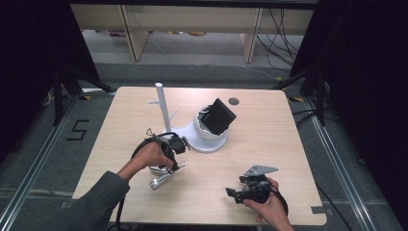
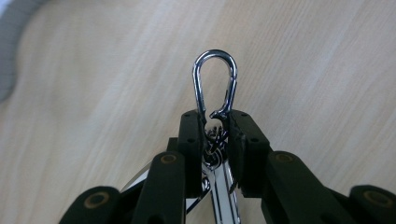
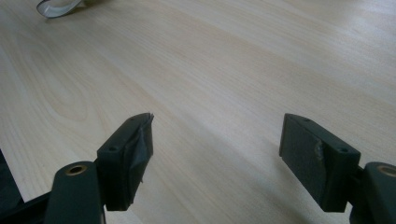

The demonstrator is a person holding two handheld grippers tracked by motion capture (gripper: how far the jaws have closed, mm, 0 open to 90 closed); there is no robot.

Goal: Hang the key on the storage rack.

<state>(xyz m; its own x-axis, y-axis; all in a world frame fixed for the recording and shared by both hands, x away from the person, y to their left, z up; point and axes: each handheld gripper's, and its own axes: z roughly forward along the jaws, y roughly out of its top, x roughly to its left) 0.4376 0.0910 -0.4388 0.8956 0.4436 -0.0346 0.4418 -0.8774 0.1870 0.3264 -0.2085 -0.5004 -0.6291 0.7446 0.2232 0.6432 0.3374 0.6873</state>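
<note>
A shiny silver carabiner [image 2: 215,79] sticks out past the tips of my left gripper [image 2: 215,125], whose jaws are shut on its lower end, where a small ring and a flat metal piece hang. In the high view the left gripper [image 1: 169,163] is left of the table's centre, and the silver keychain [image 1: 161,179] dangles from it just over the wood. My right gripper [image 3: 217,149] is open above bare tabletop with nothing between its pads. In the high view the right gripper [image 1: 234,193] is near the front edge, pointing left.
A white stand with a tall post and short pegs [image 1: 161,103] rises behind the left gripper. On its round base sits a white bowl [image 1: 210,135] with a black box [image 1: 219,116] leaning in it. A cable hole [image 1: 234,101] lies near the table's far edge.
</note>
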